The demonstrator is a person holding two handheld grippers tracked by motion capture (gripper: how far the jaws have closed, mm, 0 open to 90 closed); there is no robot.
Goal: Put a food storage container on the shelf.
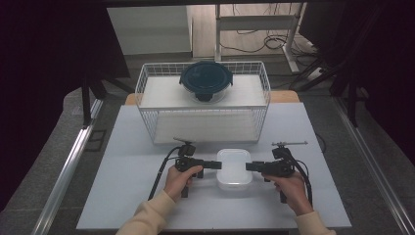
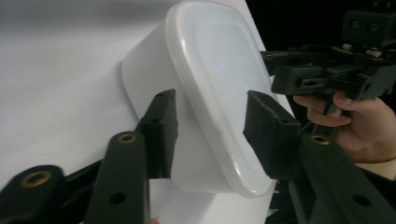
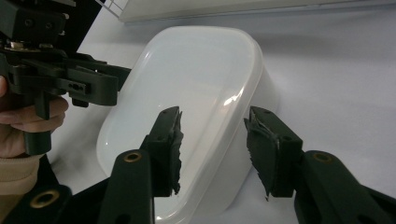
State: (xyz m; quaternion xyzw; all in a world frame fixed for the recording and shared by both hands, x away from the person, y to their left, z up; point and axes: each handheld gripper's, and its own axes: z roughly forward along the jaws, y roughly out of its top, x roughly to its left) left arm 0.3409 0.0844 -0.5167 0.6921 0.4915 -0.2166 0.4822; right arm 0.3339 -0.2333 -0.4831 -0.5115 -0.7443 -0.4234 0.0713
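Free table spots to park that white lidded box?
Bare table left of the left claw, and right of the right claw to the edge. The front strip holds forearms. Crowded: centre, both claws astride the white box, wire basket just behind.

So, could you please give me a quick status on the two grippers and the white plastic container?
Left gripper and right gripper open, straddling opposite rims of lidded white plastic container. Nothing gripped yet. White wire basket behind, clear.

High view: fixed overhead cam, faces fwd and down, far, covers whole bench. Left and right gripper views: cams ride each tongs, close range, facing each other across the box, shared by all three.
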